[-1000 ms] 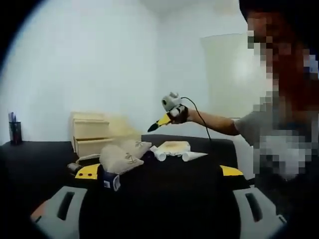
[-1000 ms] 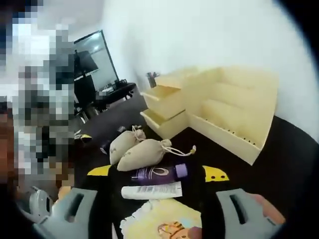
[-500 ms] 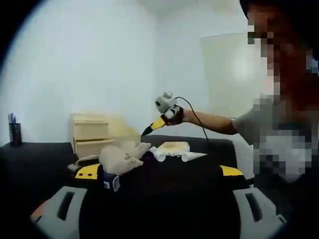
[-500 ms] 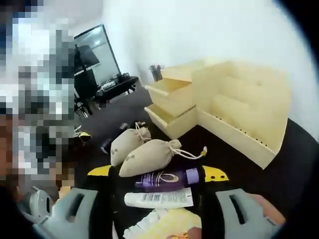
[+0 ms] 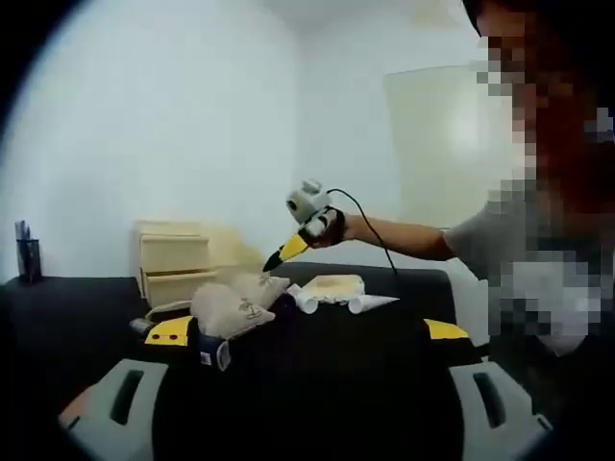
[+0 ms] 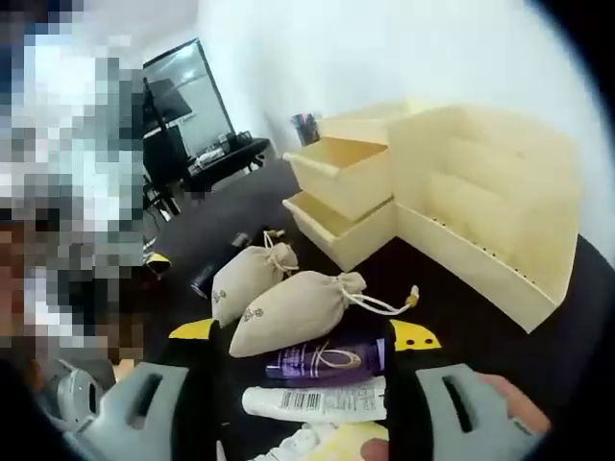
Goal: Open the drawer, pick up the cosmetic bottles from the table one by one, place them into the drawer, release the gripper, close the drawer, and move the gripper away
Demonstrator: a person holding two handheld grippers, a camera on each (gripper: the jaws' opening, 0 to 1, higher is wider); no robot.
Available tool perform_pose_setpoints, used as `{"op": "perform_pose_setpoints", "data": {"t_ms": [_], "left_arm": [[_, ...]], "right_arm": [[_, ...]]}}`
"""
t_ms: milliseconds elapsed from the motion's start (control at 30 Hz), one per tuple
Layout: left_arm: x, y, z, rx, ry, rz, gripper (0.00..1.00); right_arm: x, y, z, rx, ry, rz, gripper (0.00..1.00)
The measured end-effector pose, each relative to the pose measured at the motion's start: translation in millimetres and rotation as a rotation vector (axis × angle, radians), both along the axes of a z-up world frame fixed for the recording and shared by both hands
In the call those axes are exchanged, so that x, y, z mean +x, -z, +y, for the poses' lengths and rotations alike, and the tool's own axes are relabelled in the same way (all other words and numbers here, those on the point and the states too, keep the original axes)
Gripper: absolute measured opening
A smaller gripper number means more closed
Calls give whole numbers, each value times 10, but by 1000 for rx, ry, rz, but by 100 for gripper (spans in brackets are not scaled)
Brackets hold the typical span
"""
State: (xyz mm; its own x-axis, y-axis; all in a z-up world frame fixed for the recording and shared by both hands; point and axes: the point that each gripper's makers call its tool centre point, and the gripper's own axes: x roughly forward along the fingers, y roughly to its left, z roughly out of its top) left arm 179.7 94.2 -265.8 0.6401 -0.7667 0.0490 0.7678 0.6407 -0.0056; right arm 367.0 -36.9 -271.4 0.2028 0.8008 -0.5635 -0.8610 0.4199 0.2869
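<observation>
Purple cosmetic bottle (image 6: 322,359) lies on its side at lower centre of the right gripper view, between the yellow tips of the right gripper (image 6: 306,338); jaws spread wide, nothing gripped. White tube (image 6: 317,400) lies just below it, touching or nearly so. Two cloth pouches (image 6: 288,309) sit just above the bottle. Cream drawer unit (image 6: 351,192), both drawers pulled out, occupies upper right. Left gripper (image 5: 307,331) in its own view: jaws wide apart, empty, above the black table (image 5: 317,365). Right gripper also appears centre frame there, held in a hand (image 5: 338,227); its opening cannot be judged from that angle.
</observation>
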Motion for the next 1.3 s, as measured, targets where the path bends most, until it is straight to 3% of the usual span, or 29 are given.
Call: {"op": "perform_pose_setpoints", "data": {"t_ms": [433, 1300], "left_arm": [[-10, 5, 6, 2, 2, -8, 94], [-10, -13, 24, -3, 5, -17, 94]], "right_arm": [[-19, 145, 144, -28, 6, 56, 65], [-30, 375, 428, -79, -29, 94, 65]]}}
